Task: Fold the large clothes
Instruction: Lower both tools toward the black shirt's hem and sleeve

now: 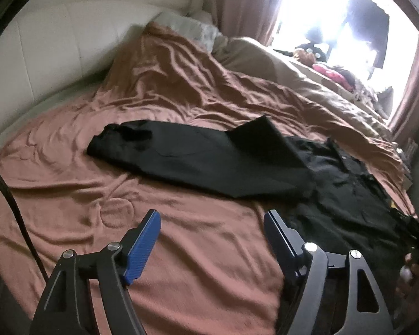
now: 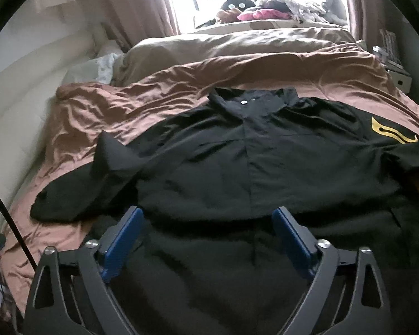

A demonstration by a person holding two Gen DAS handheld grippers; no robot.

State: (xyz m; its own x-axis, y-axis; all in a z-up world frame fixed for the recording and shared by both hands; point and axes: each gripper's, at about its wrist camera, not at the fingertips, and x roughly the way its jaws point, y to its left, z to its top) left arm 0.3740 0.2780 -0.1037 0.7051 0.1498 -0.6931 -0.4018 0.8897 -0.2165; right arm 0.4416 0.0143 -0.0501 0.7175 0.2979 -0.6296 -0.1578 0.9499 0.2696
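Black button-up shirt point(image 2: 254, 153) lies front-up and spread on the brown bedspread point(image 1: 69, 173), collar toward the window, yellow emblem point(image 2: 393, 132) on the sleeve at the right of the right wrist view. Long sleeve point(image 1: 181, 153) stretches out flat across the bedspread away from the body.

Left gripper point(image 1: 212, 223): jaws apart, nothing between them, over bare bedspread just beside the shirt's hem edge. Right gripper point(image 2: 206, 220): jaws apart, empty, over the lower shirt front, pads not pressing cloth.

Step in hand looks like the approach to a first grasp. To do it well: come down on edges, not mid-panel; pinch a single layer at hem or shoulder seam; left takes the outstretched sleeve side. Lift both sides evenly so the placket stays straight. Slippery bedspread may bunch under the pads, so keep the pinch shallow.
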